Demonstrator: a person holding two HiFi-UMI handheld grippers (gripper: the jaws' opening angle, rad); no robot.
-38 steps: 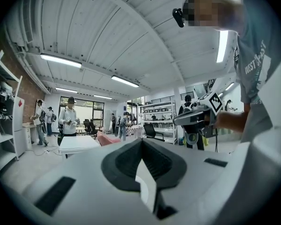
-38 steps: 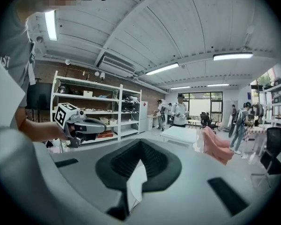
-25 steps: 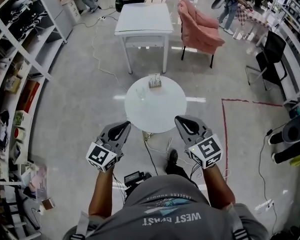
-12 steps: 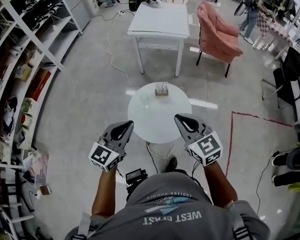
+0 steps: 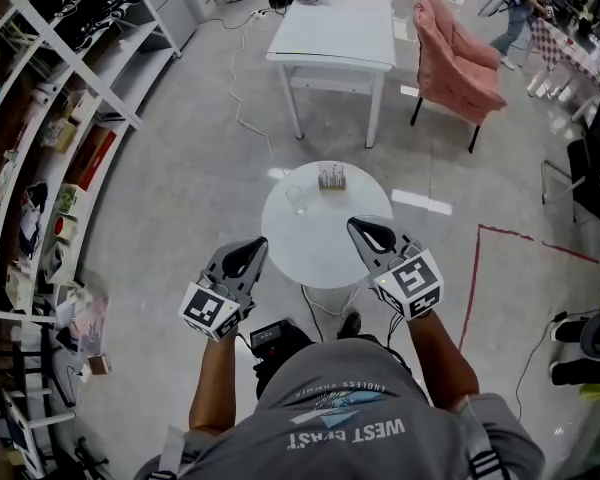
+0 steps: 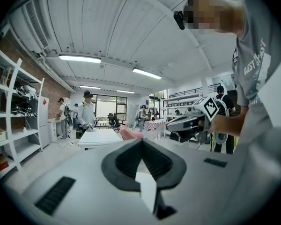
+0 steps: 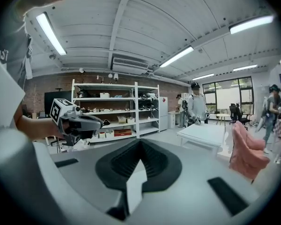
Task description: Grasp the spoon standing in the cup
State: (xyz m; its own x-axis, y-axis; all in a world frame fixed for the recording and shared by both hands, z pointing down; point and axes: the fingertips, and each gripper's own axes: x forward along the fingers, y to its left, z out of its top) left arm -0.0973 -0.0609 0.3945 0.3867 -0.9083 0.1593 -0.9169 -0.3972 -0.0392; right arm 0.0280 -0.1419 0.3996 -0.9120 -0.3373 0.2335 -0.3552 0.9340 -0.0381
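Observation:
A small round white table (image 5: 315, 243) stands just ahead of me in the head view. On its far side sit a clear cup (image 5: 296, 199) and a small holder (image 5: 331, 179) with several upright utensils; a spoon is too small to make out. My left gripper (image 5: 251, 247) hangs short of the table's near left edge, jaws shut and empty. At the near right edge, my right gripper (image 5: 358, 226) is also shut on nothing. Both point level across the room, and neither gripper view shows the table: the left gripper (image 6: 141, 142) sees the right one, the right gripper (image 7: 140, 142) sees the left one.
Beyond the round table stand a white rectangular table (image 5: 335, 38) and a pink armchair (image 5: 460, 63). White shelving (image 5: 55, 118) full of goods lines the left side. A red tape line (image 5: 477, 268) and cables (image 5: 242, 108) lie on the floor. People stand at the far end.
The head view has shifted forward and right, so the round table sits nearer and more under both grippers. The grippers keep their pose, jaws shut throughout.

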